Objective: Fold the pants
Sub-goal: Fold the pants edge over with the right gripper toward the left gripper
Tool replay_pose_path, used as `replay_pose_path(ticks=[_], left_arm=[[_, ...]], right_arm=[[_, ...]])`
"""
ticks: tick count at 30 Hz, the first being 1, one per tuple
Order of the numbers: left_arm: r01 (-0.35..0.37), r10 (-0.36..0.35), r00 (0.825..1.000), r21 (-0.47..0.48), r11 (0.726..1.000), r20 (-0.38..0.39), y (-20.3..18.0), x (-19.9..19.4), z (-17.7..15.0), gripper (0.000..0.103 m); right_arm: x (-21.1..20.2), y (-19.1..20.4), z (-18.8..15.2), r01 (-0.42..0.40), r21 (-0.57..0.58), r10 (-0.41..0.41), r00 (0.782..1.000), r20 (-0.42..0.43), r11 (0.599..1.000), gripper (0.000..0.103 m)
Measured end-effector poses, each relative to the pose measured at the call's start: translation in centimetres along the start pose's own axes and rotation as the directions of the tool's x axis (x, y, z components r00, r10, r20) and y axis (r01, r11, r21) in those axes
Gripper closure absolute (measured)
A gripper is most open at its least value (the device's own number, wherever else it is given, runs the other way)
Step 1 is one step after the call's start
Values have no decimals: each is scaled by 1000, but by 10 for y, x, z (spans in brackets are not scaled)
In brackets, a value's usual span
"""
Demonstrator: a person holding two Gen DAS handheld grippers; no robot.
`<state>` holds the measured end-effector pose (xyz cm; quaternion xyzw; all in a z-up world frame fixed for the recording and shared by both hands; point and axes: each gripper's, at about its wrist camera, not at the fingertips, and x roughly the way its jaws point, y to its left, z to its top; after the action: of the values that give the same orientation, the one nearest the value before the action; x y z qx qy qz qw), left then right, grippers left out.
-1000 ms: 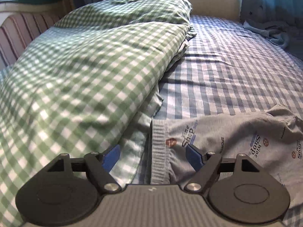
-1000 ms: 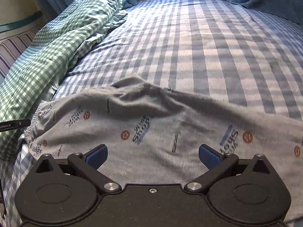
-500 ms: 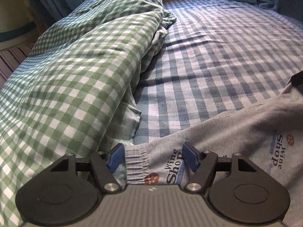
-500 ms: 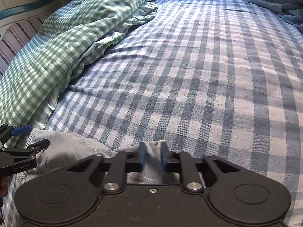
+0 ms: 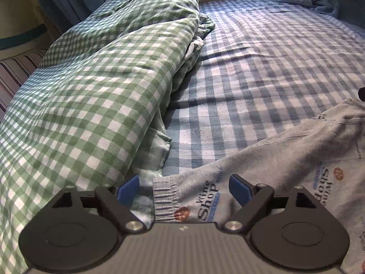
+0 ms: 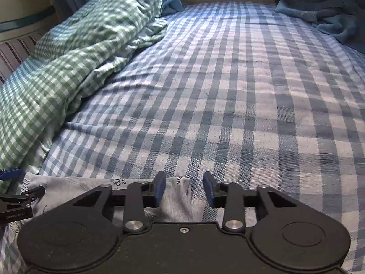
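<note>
Grey pants (image 5: pixel 262 173) lie on the near edge of the checked bedsheet (image 6: pixel 228 91). Left gripper (image 5: pixel 184 188): jaws just opened, straddling the waistband, released. Right gripper (image 6: pixel 184 188): jaws just opened, fabric between them, ungripped.

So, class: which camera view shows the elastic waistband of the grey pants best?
The left wrist view. There the gathered waistband lies plainly visible between the left gripper's open jaws, with the printed grey pants spreading rightward. The right wrist view shows only a folded edge of the pants, the waistband barely visible at far left.
</note>
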<state>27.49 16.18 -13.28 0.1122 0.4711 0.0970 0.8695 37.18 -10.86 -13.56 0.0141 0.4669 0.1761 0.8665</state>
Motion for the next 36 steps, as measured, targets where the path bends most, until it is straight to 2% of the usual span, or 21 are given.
replay_pose_path(ticks=[2,3,7,12,15,16,18,20,23,26,30,34,36], left_arm=[[30,-30,999,-14,999,11,-12,-13,-2,4],[51,-51,999,-16,999,10,-22,-20,-4,3],[106,-106,994,10,994,-22,-67,-33,-14,2],[170,-166,983,50,984,-80,-124,-42,-27,2],[159,-142,980,117,980,-142,-157,-38,-35,1],[135,-113,981,139,981,-159,-166,-36,-38,2],[74,-51,988,158,985,-146,-177,-43,-39,1],[70,-40,985,174,982,-167,-187,-50,-34,1],[71,-47,985,143,987,-168,-203,-67,-25,1],[109,-88,981,117,987,-172,-238,-85,-11,1],[208,-191,971,111,972,-145,-313,-114,11,1],[329,-316,944,175,928,-98,-400,-136,33,1],[378,-369,926,233,896,-84,-446,-145,44,0]], right_arm=[[-29,2,-23,16,-8,-16,999,39,1000,17],[-41,1,-36,22,-4,-22,999,45,1000,13],[-84,-17,-105,78,69,-79,997,9,995,8],[-132,-66,-180,144,205,-139,990,-37,968,5],[-154,-104,-207,176,276,-172,984,-38,945,3],[-159,-120,-214,190,300,-186,982,-43,935,3],[-169,-152,-228,220,343,-212,975,-60,913,3],[-187,-180,-238,209,387,-212,977,-36,898,4],[-221,-219,-253,213,419,-239,971,11,883,1],[-249,-261,-269,214,478,-261,965,35,852,1],[-273,-316,-291,186,568,-267,962,63,802,1],[-284,-364,-311,88,660,-225,966,125,746,2],[-283,-378,-318,50,690,-210,966,150,722,11]])
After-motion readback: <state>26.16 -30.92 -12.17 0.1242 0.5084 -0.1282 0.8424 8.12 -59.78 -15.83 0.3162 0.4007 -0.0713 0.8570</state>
